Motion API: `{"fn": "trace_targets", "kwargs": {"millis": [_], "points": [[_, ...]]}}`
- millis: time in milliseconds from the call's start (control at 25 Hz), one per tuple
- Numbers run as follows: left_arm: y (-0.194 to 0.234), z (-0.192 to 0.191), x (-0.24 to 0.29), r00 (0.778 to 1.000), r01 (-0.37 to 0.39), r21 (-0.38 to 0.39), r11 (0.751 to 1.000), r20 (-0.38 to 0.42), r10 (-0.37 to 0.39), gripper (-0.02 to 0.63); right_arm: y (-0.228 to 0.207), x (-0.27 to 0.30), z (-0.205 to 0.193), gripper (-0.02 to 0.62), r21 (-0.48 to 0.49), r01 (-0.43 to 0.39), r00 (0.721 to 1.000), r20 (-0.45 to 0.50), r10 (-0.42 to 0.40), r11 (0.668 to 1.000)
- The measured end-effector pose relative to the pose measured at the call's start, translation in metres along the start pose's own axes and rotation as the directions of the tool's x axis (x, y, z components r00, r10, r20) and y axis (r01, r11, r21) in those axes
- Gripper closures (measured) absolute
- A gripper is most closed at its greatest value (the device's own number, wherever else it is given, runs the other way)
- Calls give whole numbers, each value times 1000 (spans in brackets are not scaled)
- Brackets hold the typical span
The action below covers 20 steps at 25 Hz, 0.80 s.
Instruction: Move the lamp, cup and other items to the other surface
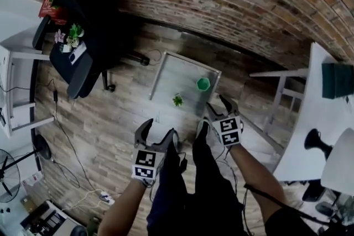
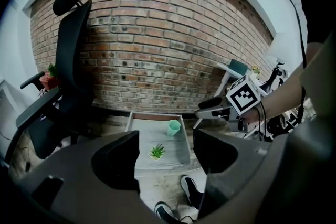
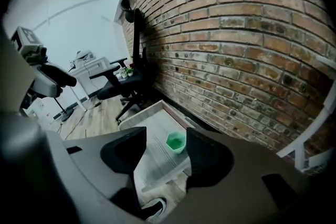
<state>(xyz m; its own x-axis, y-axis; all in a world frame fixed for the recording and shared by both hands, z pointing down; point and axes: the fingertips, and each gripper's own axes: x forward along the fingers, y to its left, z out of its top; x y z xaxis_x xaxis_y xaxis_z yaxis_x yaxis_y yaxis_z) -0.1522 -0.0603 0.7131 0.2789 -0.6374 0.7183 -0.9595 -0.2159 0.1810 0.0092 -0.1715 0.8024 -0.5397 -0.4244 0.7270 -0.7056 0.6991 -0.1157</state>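
A green cup (image 1: 203, 83) and a small potted plant (image 1: 177, 100) stand on a low grey table (image 1: 166, 72) by the brick wall. My left gripper (image 1: 159, 131) hangs open above the floor, short of the table's near edge. My right gripper (image 1: 217, 108) is open and empty at the table's near right corner, close to the cup. The left gripper view has the cup (image 2: 174, 127) and plant (image 2: 157, 151) far beyond its jaws, with the right gripper (image 2: 231, 105) to the right. Between its jaws the right gripper view shows the cup (image 3: 176, 141) on the table below. A black lamp (image 1: 317, 142) stands on the white desk (image 1: 310, 119).
A black office chair (image 1: 72, 47) at the left carries small plants and a red item. A green box (image 1: 337, 80) lies on the white desk at the right. Cables and a power strip (image 1: 105, 196) trail over the wooden floor. The person's legs and shoes (image 2: 191, 191) are below the grippers.
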Motion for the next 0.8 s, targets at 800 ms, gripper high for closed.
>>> {"fn": "trace_targets", "kwargs": {"millis": [800], "points": [[23,-86,56,995,-7,-105,994,-96,-3,287,-31,193,-94,277,-72,4,980,-199,-19,997]]}}
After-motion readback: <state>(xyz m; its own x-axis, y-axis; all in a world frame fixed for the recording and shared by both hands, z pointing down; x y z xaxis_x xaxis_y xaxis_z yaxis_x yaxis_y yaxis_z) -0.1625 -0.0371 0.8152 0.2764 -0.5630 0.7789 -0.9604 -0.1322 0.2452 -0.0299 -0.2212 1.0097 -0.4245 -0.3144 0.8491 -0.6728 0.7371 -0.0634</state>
